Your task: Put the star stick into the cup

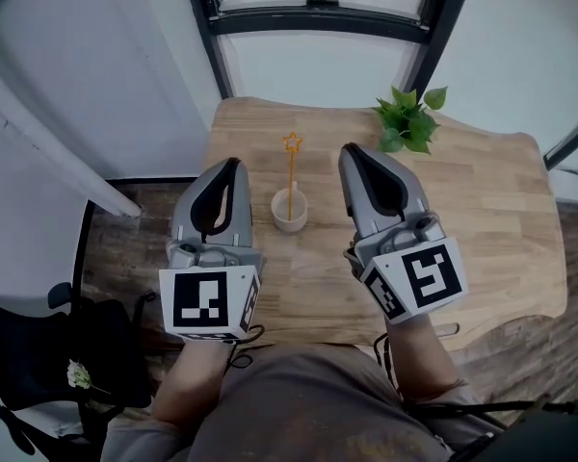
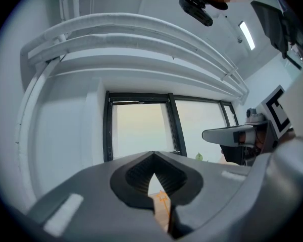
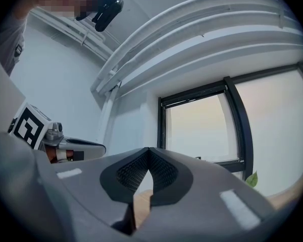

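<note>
While the star stick (image 1: 291, 165) stands in the cup (image 1: 289, 211), the left gripper (image 1: 232, 163) and right gripper (image 1: 351, 150) flank it, closed, empty

The cup (image 1: 289, 210) stands on the bench (image 1: 501, 219), nearer its left edge than its right, about midway between the near and far edges. The star stick (image 1: 291, 166) stands in the cup, its star end tipped toward the far edge. A plant (image 1: 409, 120) sits at the far edge, right of the cup and well apart from it. The 2 grippers flank the cup without touching it: the left gripper (image 1: 233, 162) over the left edge, the right gripper (image 1: 352, 150) just right of the cup. A chair (image 1: 39, 345) stands beyond the near left corner.
</note>
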